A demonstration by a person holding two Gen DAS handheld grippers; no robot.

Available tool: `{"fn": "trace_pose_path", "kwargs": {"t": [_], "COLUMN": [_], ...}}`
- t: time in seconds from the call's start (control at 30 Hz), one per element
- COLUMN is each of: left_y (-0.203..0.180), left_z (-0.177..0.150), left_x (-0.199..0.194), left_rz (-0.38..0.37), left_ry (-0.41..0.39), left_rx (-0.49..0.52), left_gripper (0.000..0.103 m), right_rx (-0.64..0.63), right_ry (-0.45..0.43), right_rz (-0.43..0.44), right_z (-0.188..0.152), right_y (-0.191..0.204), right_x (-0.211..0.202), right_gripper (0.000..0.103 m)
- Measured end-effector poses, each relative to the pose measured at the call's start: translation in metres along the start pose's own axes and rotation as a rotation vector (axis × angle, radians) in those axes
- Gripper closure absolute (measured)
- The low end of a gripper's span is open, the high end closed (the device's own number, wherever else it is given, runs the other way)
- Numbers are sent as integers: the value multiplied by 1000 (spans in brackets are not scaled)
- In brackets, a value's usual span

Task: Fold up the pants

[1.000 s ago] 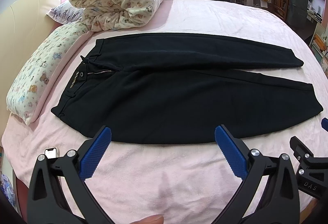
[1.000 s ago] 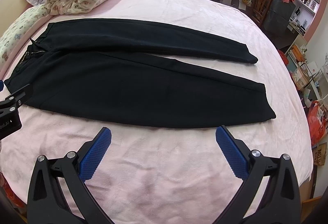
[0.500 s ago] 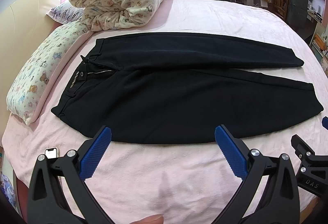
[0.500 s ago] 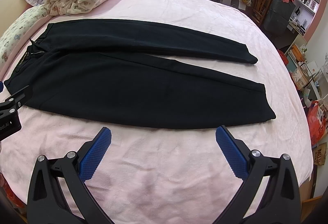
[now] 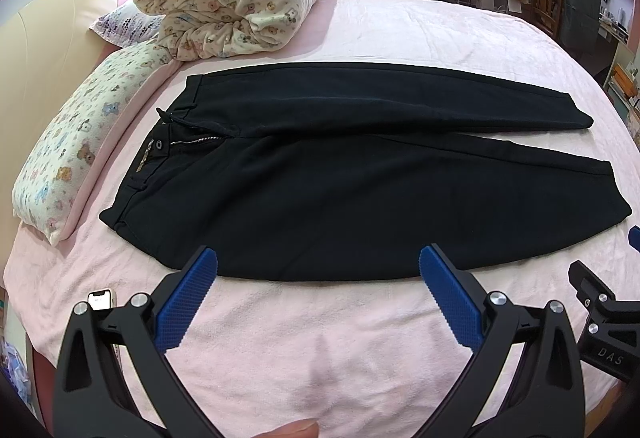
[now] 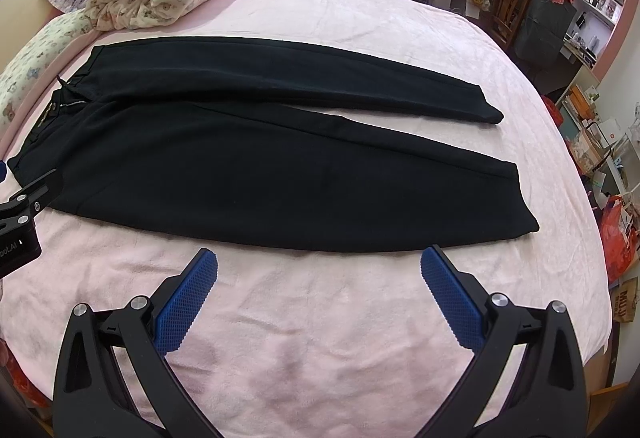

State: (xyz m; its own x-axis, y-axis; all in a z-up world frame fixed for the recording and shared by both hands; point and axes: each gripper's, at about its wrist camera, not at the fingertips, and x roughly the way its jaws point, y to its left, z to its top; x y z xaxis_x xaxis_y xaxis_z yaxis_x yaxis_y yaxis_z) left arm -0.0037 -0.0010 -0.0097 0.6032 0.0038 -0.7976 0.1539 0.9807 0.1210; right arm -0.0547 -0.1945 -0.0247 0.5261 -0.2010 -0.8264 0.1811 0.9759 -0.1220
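pants (image 5: 360, 189) flat on bed (image 5: 400, 25), grippers apparently clear.

I count one pair of black pants (image 5: 360, 173), two legs. Two grippers: left gripper (image 5: 318, 278), right gripper (image 6: 319, 276), two blue pads each. One rolled quilt (image 5: 228, 1) upper left, two pillows, one phone (image 5: 100, 300) lower left, one wooden chair (image 6: 510, 5) upper right.
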Motion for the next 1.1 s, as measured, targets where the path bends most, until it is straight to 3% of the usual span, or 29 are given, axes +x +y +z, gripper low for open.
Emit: {"fn": "trace_pose_path", "kwargs": {"t": [1.1], "left_y": [-2], "left_z": [-2], "left_x": [14], "left_rz": [2], "left_ry": [23], "left_rx": [2], "left_gripper": [2], "right_rx": [21], "right_ry": [20], "right_rz": [10], "right_z": [3], "right_y": [-6], "right_x": [9], "right_gripper": [1]}}
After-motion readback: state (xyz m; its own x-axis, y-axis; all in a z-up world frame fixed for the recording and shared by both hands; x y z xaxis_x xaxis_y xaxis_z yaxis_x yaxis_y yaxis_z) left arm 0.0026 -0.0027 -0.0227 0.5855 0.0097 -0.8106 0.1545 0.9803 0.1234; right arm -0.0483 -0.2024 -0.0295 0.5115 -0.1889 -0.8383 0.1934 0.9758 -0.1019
